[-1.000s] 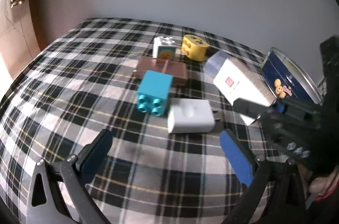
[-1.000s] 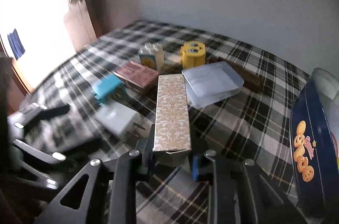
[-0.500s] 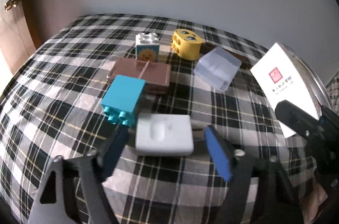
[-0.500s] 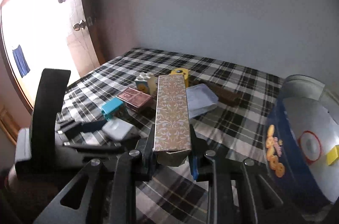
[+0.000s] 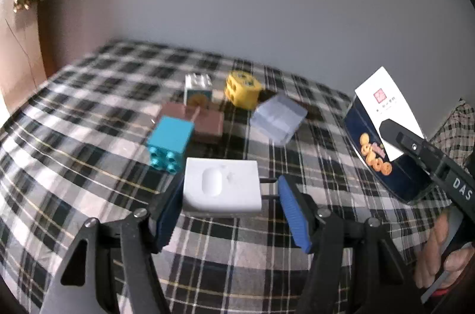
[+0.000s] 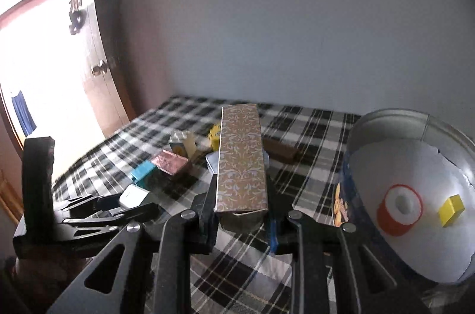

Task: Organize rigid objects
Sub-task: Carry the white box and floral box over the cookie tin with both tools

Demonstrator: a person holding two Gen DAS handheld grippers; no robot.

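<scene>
Patterned box [image 6: 241, 162] is up in the air, pinched at its near end by the right gripper [image 6: 242, 220], jaws pressed on its long sides so it points forward, just beside the round cookie tin [image 6: 415, 118], which looks like the collecting place: a tape roll [image 6: 399, 208] and a yellow block [image 6: 451, 209] lie inside. Well left of the tin, on the plaid cloth, the left gripper [image 5: 228, 205] has its jaws spread around the white charger [image 5: 221, 188], seemingly lining up the next pick. Farther from the tin sits the teal brick [image 5: 169, 140].
</scene>
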